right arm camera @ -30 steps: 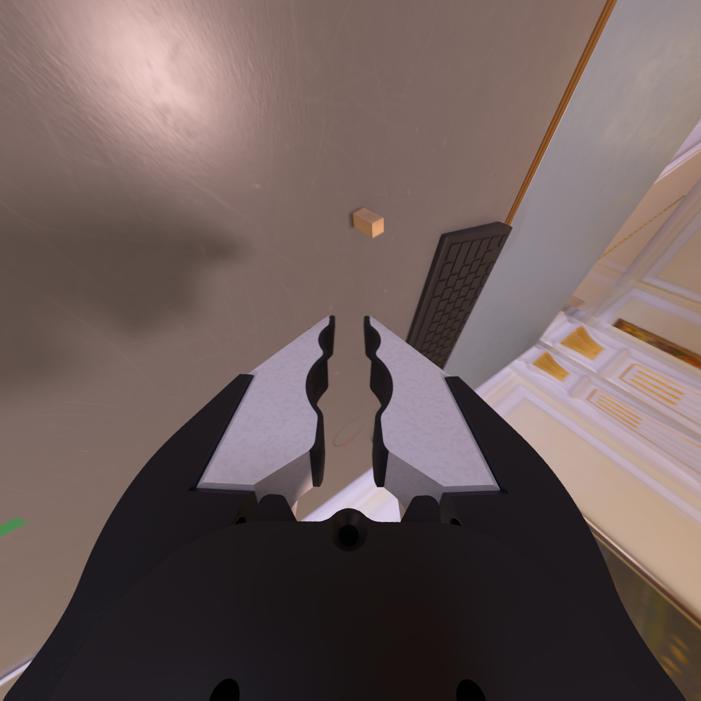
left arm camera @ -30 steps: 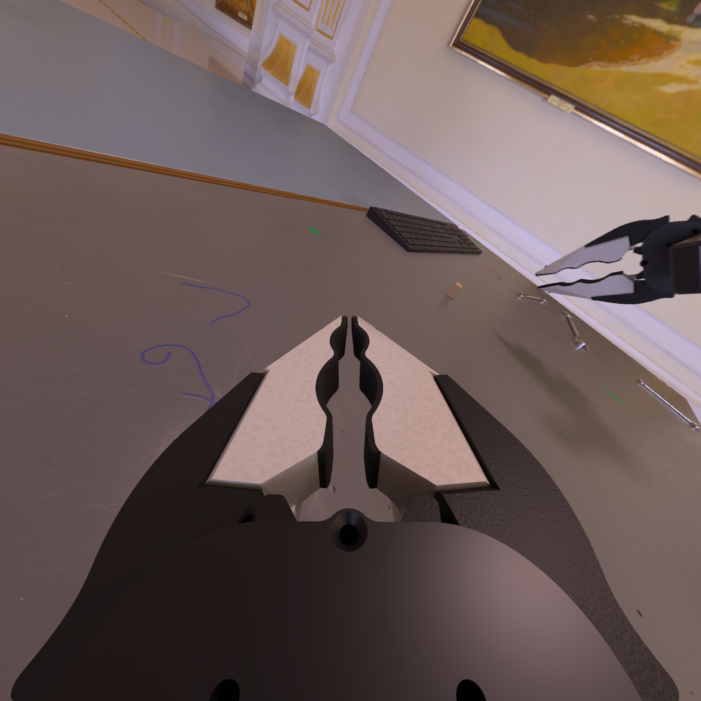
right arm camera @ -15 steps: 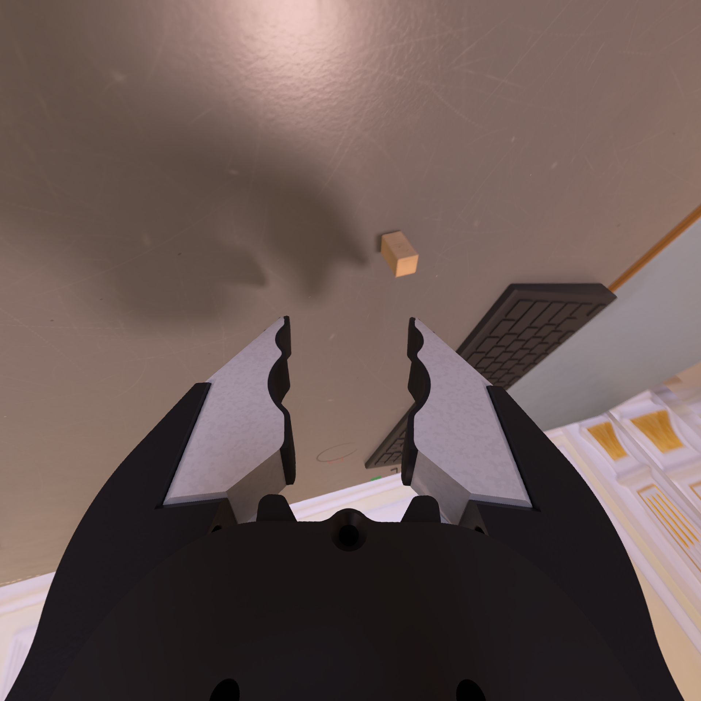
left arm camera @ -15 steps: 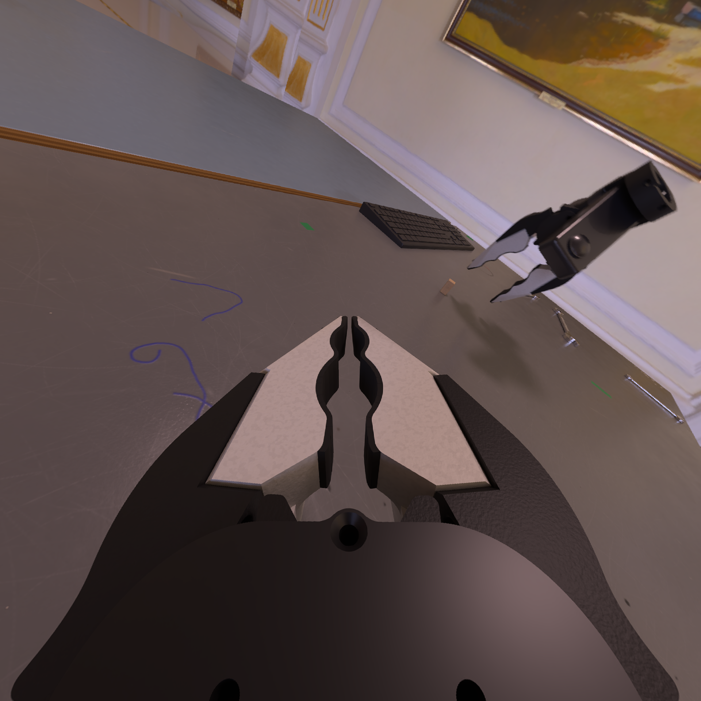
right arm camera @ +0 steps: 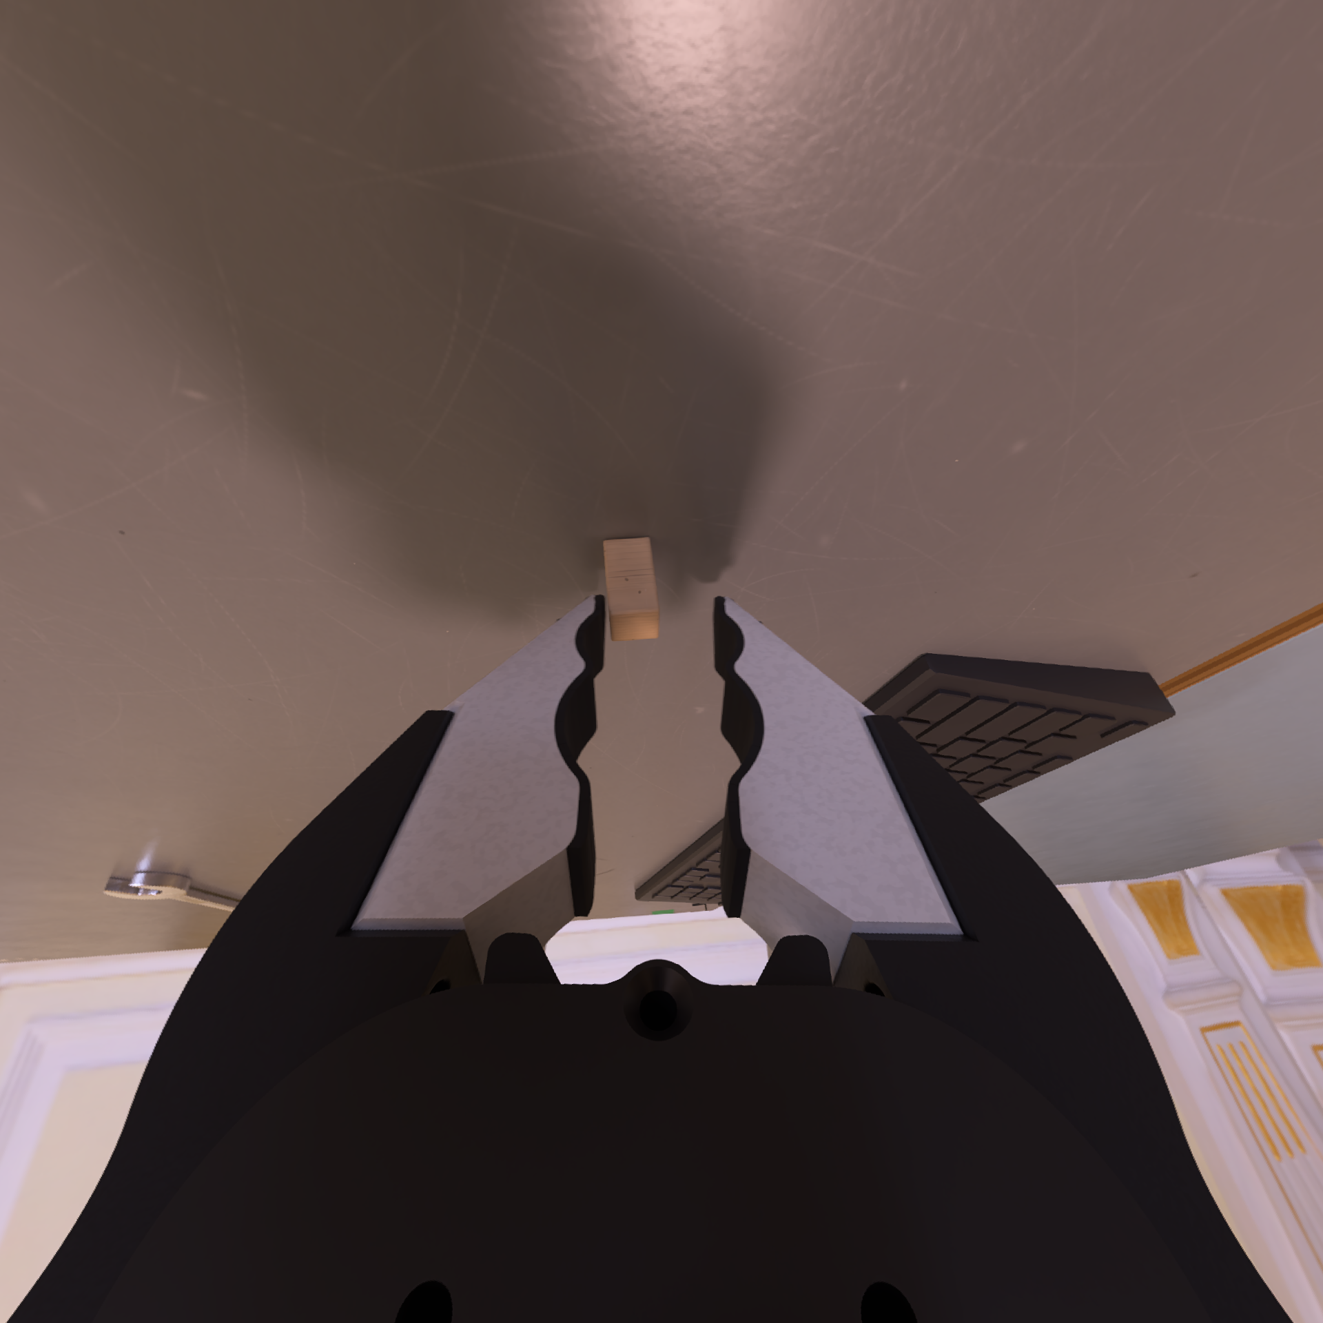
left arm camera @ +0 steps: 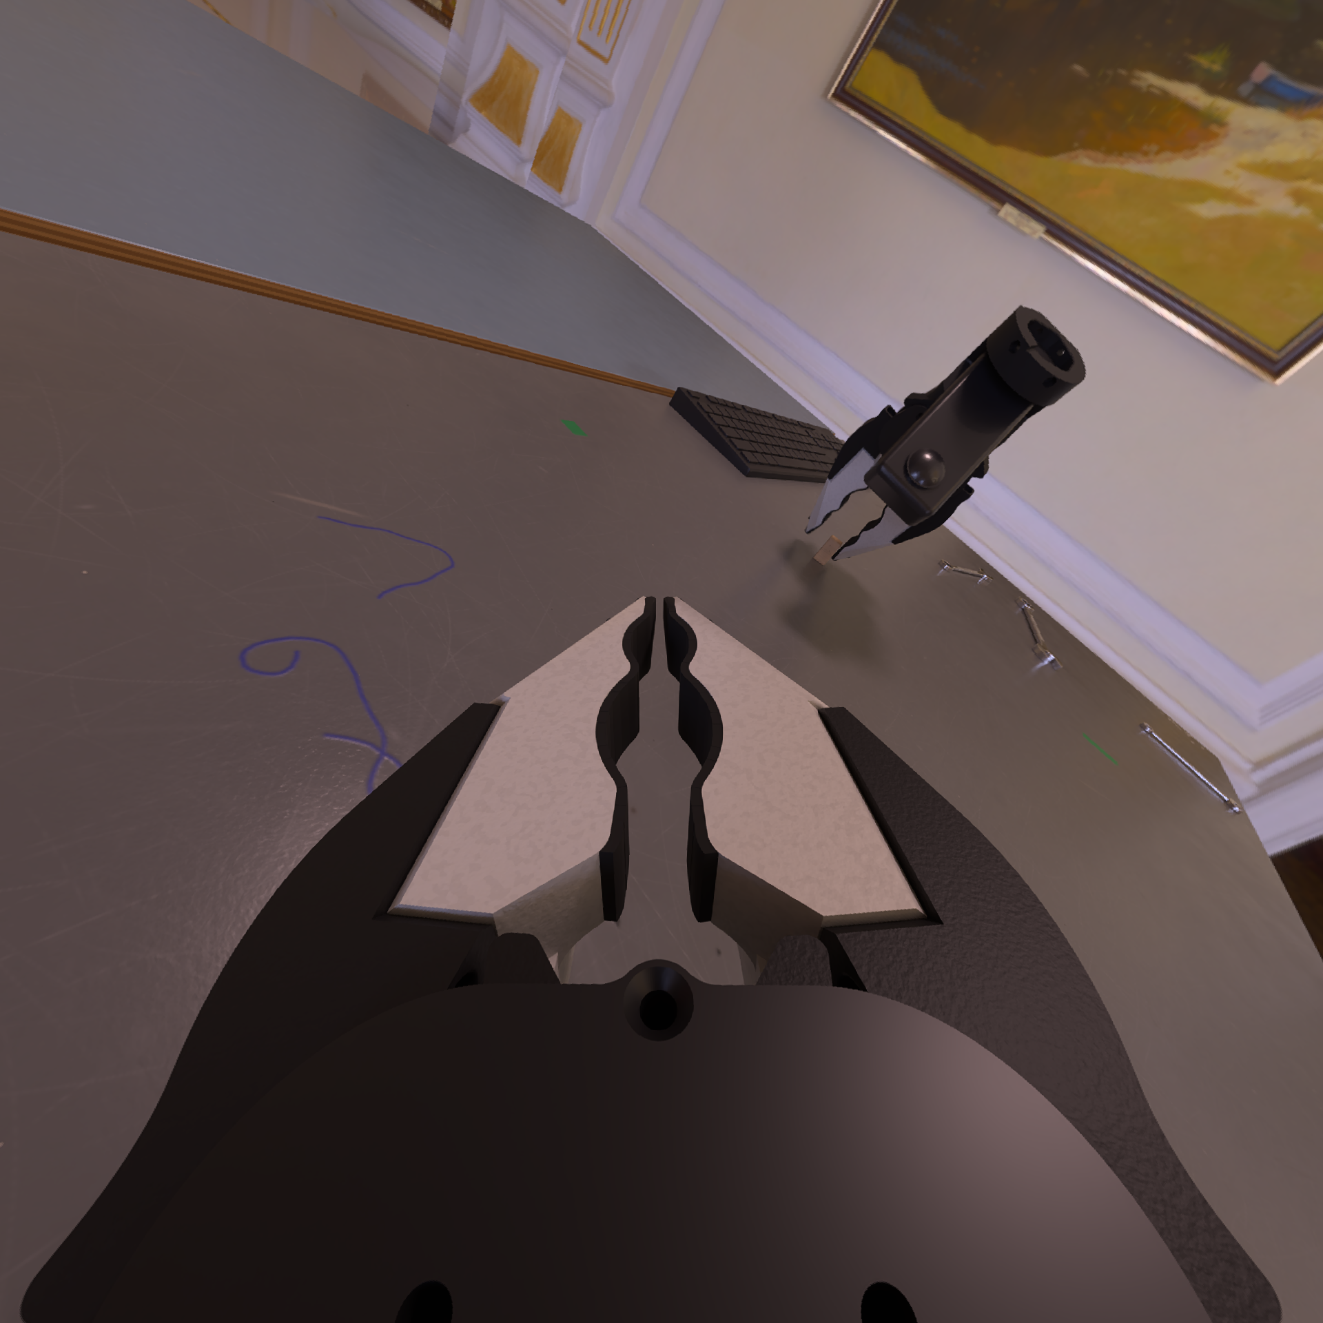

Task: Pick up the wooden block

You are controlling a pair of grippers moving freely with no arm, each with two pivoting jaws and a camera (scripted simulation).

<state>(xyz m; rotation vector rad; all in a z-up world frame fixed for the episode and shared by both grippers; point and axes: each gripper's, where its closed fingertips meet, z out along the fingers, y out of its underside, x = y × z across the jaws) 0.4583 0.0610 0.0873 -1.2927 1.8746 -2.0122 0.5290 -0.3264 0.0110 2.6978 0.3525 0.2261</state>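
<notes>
Right gripper [right arm camera: 655, 608] spread wide over the table [right arm camera: 286, 358], wooden block [right arm camera: 630, 598] lying just off its fingertips (nearer one finger), keyboard [right arm camera: 1016, 723] beside, left gripper [left arm camera: 657, 608] pinched together, empty.

Grand formal room, gallery or stately-home type. Cream wall [left arm camera: 895, 236] with white raised moulding panels, big gilt-framed landscape painting [left arm camera: 1117, 122] hung on it, white door or panelling with gold insets [left arm camera: 530, 107]. Pale grey-green floor [left arm camera: 286, 193] beyond. In the middle a scratched grey-brown bench [left arm camera: 215, 465] with wood edging, carrying a black keyboard [left arm camera: 759, 433] and loose wrenches [left arm camera: 1034, 633], so a workbench set up inside it.
</notes>
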